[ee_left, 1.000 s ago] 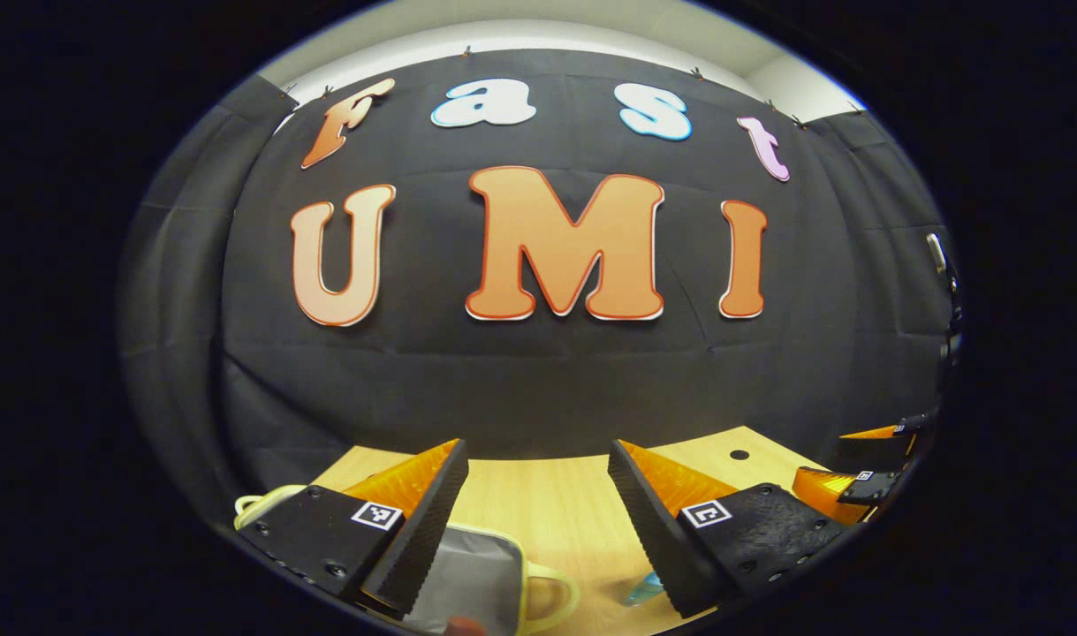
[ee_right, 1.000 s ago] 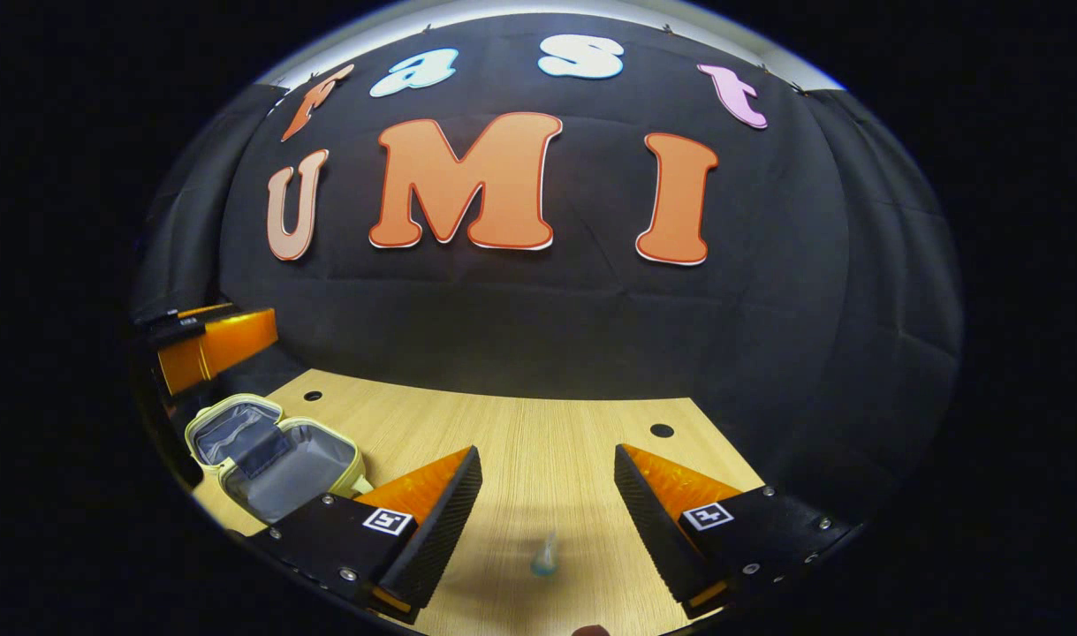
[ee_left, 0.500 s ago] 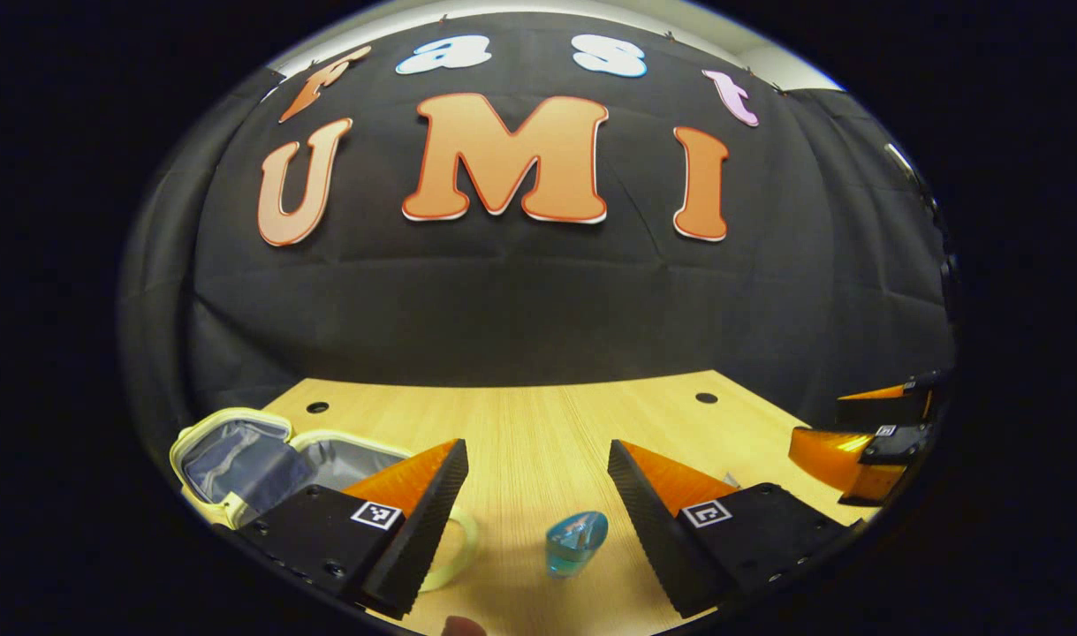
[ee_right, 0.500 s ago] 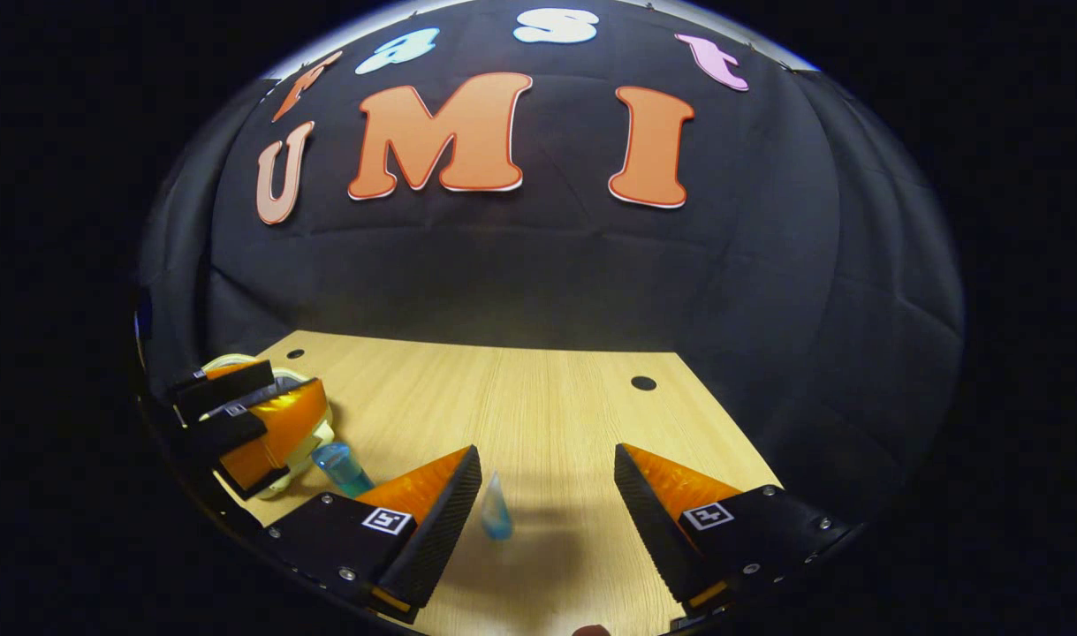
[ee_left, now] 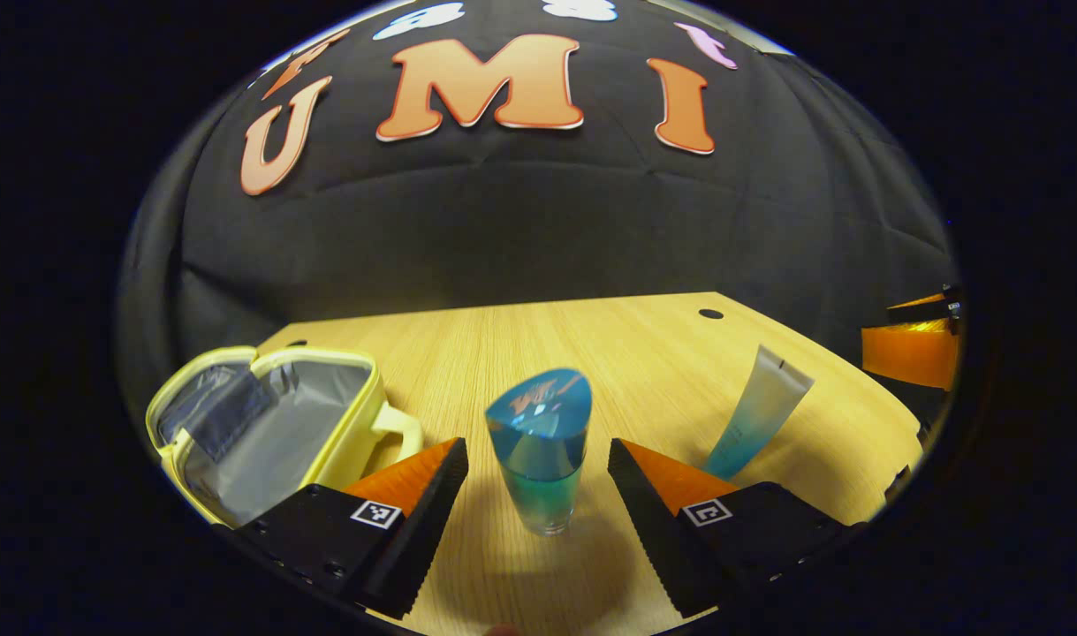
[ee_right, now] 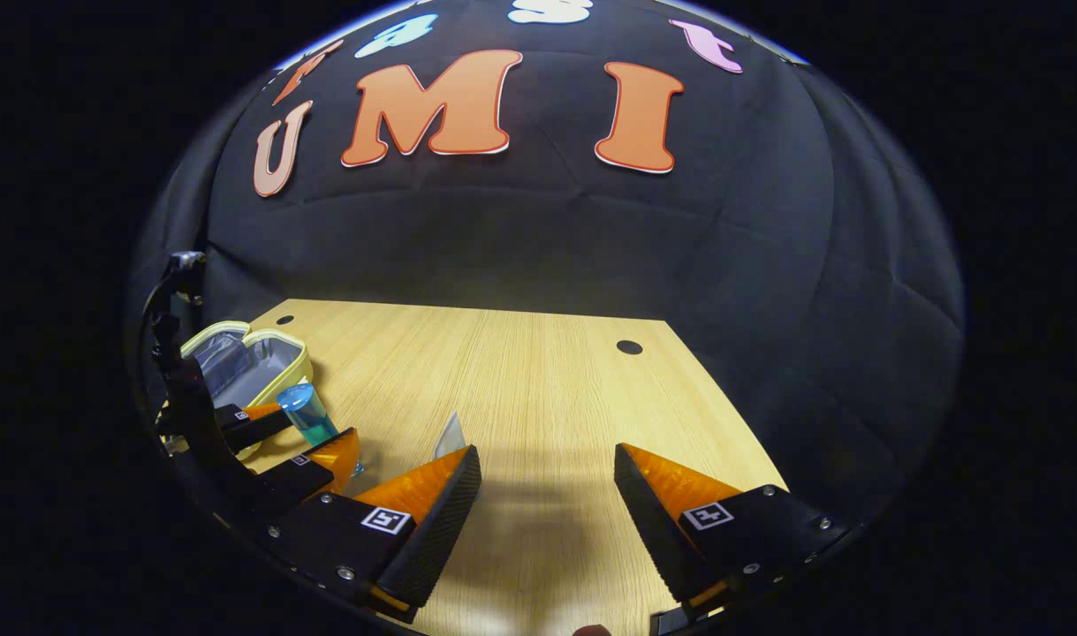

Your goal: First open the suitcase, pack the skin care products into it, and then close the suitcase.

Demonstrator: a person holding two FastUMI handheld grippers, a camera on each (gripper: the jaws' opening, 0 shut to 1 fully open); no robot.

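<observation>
The left tongs (ee_left: 538,481) are open around the upright see-through blue bottle (ee_left: 540,450), just beside the open yellow suitcase (ee_left: 264,424), and should squeeze gently; the right tongs (ee_right: 547,495) are open, holding nothing.

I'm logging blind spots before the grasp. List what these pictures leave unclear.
- Tube: right gripper view, its lower part is hidden behind the right tongs' own finger.
- Suitcase: left gripper view, its near corner is covered by the left tongs' finger, and the inner pocket's contents cannot be told.
- Blue bottle: the print on its cap is too blurred to make out.
</observation>
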